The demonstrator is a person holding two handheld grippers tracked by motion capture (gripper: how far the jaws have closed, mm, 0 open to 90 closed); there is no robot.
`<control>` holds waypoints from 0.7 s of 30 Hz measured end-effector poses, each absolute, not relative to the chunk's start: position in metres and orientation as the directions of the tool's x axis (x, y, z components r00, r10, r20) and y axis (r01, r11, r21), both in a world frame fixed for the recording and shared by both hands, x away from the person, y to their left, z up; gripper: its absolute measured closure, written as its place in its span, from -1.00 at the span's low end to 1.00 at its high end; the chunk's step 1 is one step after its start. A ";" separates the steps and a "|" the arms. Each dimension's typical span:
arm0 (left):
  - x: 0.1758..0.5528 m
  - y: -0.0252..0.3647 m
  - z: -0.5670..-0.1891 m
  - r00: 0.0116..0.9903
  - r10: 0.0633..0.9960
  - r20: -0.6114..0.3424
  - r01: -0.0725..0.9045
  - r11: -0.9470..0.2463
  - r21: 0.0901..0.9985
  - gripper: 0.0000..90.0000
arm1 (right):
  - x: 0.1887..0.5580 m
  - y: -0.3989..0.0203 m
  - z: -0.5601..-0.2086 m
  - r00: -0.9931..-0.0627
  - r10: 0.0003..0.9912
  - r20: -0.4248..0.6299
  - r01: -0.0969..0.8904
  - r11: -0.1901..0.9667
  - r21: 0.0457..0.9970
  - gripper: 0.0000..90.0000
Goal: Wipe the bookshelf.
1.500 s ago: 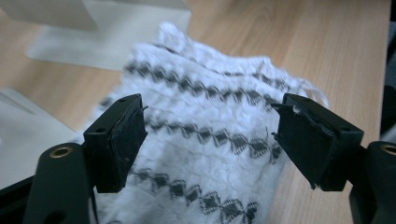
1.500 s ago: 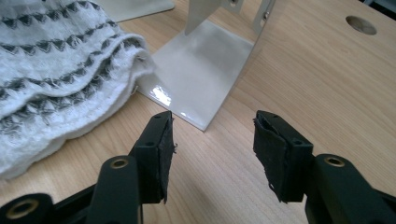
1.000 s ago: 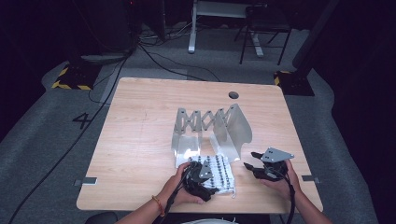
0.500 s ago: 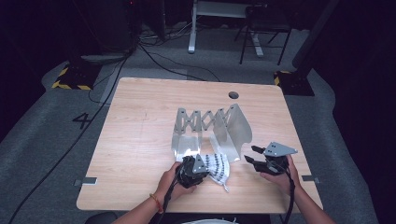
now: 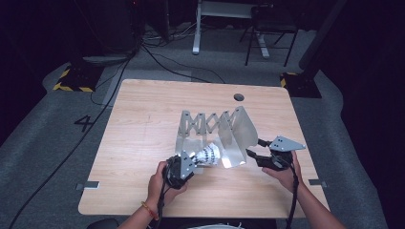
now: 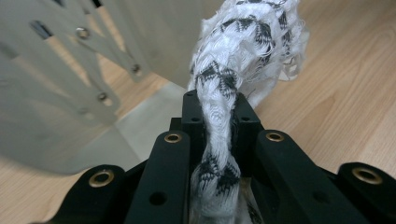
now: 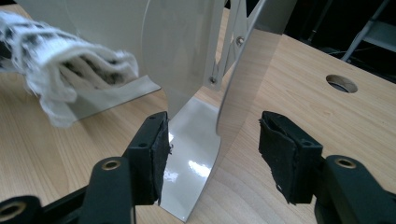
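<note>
Left gripper (image 5: 180, 168) jaws are clamped tight on a rolled black-and-white woven cloth (image 5: 208, 155) — in the left gripper view the cloth (image 6: 219, 116) is pinched between the two black jaws and fans out frayed beyond them. Right gripper (image 5: 267, 155) jaws have just been opening and stand wide; the near end plate of the metal expanding rack (image 5: 215, 131) sits between the pads in the right gripper view (image 7: 212, 163), not pressed by either.

Step in hand, as judged: cloth is lifted off the wooden table (image 5: 143, 129) and carried toward the rack, at 1 o'clock from the left gripper. Next move likely calls for the cloth to be steered into a slot between plates while the rack is steadied from 3 o'clock.

High view gives the layout — both hands, the whole rack. Grip detail is given by the gripper views alone; the scissor links (image 7: 229, 42) are seen close in the right one.
</note>
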State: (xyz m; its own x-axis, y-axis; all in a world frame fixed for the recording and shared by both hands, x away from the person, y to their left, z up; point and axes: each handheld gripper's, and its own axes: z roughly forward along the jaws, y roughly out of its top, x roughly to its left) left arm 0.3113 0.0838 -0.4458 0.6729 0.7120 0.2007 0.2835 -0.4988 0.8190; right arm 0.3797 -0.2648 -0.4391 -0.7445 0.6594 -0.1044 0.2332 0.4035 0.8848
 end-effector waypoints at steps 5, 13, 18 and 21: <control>0.302 0.091 -0.430 0.615 0.770 0.168 0.258 -0.398 0.880 0.79 | 0.383 -0.258 -0.434 -0.739 0.664 -0.118 0.215 0.398 0.892 -0.05; 0.317 0.082 -0.417 0.517 0.824 0.231 0.224 -0.390 0.893 0.79 | 0.388 -0.246 -0.423 -0.697 0.704 -0.138 0.212 0.386 0.898 0.24; 0.328 0.078 -0.410 0.488 0.842 0.231 0.237 -0.382 0.893 0.79 | 0.389 -0.242 -0.420 -0.676 0.724 -0.140 0.210 0.371 0.905 0.49; 0.336 0.071 -0.408 0.471 0.845 0.252 0.238 -0.397 0.886 0.80 | 0.388 -0.241 -0.420 -0.663 0.735 -0.141 0.219 0.371 0.902 0.54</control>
State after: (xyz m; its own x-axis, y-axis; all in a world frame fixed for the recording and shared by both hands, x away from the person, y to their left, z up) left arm 0.3357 0.0709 -0.4084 0.4712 0.8452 0.2521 0.2383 -0.3972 0.8863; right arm 0.3877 -0.2413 -0.4197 -0.6635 0.7347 -0.1412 0.2188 0.3711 0.9024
